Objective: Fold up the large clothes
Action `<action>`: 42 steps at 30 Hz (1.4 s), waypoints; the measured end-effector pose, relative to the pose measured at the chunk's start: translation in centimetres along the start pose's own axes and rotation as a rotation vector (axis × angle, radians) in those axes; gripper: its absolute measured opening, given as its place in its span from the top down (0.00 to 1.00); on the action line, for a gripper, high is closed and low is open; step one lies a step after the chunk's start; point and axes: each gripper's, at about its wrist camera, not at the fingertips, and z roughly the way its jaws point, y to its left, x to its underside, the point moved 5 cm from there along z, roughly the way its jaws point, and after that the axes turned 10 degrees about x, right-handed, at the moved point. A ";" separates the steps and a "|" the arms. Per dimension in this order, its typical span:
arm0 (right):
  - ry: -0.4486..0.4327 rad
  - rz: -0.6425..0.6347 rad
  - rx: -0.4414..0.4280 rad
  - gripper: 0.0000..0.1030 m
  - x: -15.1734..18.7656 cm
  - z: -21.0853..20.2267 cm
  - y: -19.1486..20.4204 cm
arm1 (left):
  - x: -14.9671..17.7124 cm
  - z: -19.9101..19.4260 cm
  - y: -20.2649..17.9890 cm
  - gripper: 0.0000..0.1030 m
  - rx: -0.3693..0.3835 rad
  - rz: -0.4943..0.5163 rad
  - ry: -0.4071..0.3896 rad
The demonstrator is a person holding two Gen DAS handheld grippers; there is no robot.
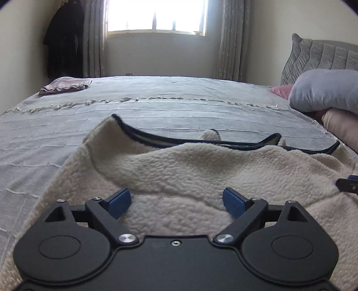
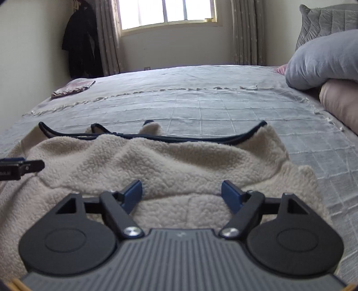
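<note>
A cream fleece garment [image 1: 190, 170] with dark navy trim lies spread on the bed, its trimmed edge at the far side. It also shows in the right wrist view [image 2: 156, 161]. My left gripper [image 1: 176, 199] is open, its blue pads low over the near part of the fleece, holding nothing. My right gripper [image 2: 181, 192] is open too, over the fleece further right. The right gripper's tip shows at the right edge of the left wrist view [image 1: 348, 183]. The left gripper's tip shows at the left edge of the right wrist view [image 2: 20, 167].
The bed has a grey-lilac textured cover [image 1: 179, 105]. A folded pinkish cloth [image 1: 64, 86] lies at its far left corner. Pillows [image 1: 324, 91] are piled at the right. A window [image 1: 156, 15] with curtains is behind, and dark clothes [image 1: 63, 40] hang at the far left.
</note>
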 end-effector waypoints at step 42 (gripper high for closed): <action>-0.047 0.052 -0.035 0.02 4.8 -13.7 0.9 | 10.6 -14.2 6.0 0.03 0.116 -0.904 -0.132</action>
